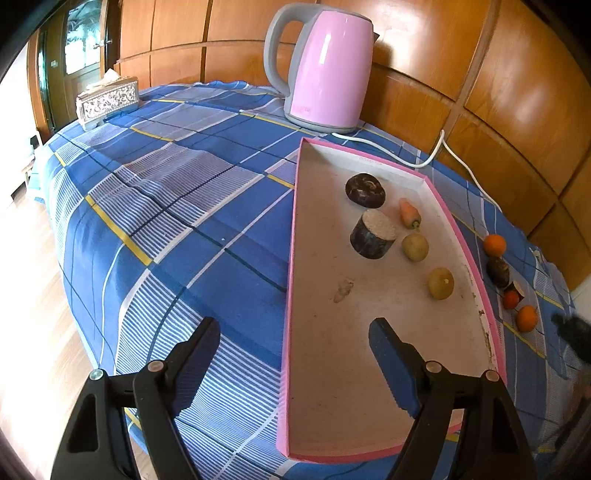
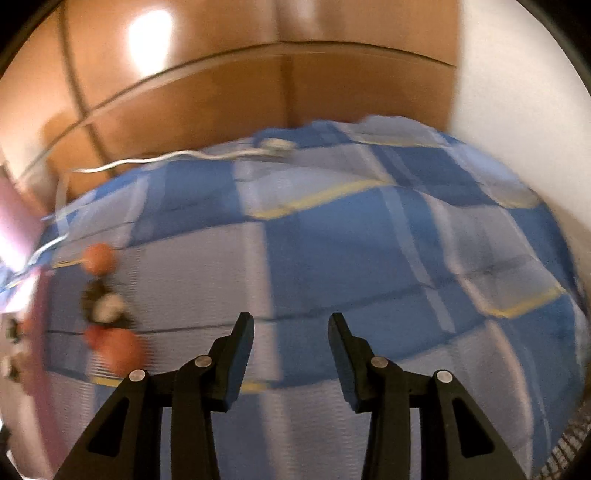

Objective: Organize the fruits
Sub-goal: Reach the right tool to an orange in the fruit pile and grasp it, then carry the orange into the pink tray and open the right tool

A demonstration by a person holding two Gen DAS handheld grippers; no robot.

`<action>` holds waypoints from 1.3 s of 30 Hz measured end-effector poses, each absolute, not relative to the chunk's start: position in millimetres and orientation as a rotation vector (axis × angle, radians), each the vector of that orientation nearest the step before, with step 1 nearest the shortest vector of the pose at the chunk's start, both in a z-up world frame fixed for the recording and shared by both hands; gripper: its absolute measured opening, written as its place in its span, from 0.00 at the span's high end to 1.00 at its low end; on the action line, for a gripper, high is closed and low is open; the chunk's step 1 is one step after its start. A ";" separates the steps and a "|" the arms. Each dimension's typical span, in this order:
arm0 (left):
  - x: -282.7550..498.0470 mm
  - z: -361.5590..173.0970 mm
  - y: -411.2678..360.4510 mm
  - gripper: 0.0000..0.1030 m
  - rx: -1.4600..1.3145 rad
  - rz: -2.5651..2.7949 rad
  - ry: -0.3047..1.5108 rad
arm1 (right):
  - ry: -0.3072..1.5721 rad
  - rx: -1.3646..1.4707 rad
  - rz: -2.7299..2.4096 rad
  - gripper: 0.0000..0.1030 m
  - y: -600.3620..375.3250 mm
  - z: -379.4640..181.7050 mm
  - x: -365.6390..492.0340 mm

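The loose fruits (image 2: 107, 317) are found on the counter (image 2: 332, 258) left of the empty, part-open right tongs (image 2: 291, 321), beside the tray (image 1: 291, 258) straddled by the open left tongs (image 1: 293, 328).

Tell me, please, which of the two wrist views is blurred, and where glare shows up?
Left wrist view: sharp, fisheye-bent, glare streaks on the pink kettle and the wood panels. Right wrist view: motion-smeared, the fruits and checked cloth soft, one bright glare patch on the panel.
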State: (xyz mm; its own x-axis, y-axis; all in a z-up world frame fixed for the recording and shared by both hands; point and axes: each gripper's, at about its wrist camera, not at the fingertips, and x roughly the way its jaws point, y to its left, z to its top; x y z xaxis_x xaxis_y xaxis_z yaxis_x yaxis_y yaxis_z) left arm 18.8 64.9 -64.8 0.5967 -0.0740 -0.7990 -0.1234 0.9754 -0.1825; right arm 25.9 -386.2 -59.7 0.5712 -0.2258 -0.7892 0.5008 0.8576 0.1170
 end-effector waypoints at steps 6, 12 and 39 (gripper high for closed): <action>20.1 -68.2 66.8 0.19 -0.225 0.033 0.943 | 0.863 0.308 -0.222 0.59 -336.9 -42.1 83.6; 19.6 -70.0 73.6 0.17 -0.241 0.055 0.943 | 0.880 0.266 -0.117 0.42 -300.9 -36.4 141.4; 14.2 -69.5 74.0 0.16 -0.265 0.045 0.951 | 0.859 0.142 0.010 0.62 -252.0 -25.2 156.4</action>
State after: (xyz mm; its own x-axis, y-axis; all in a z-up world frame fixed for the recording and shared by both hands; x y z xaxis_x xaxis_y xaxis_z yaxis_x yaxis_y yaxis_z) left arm 14.2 74.0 -69.5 0.5828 -0.0784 -0.8088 -0.1537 0.9667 -0.2045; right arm 156.4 -252.0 -25.2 0.6535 0.0660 -0.7540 0.0487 0.9905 0.1289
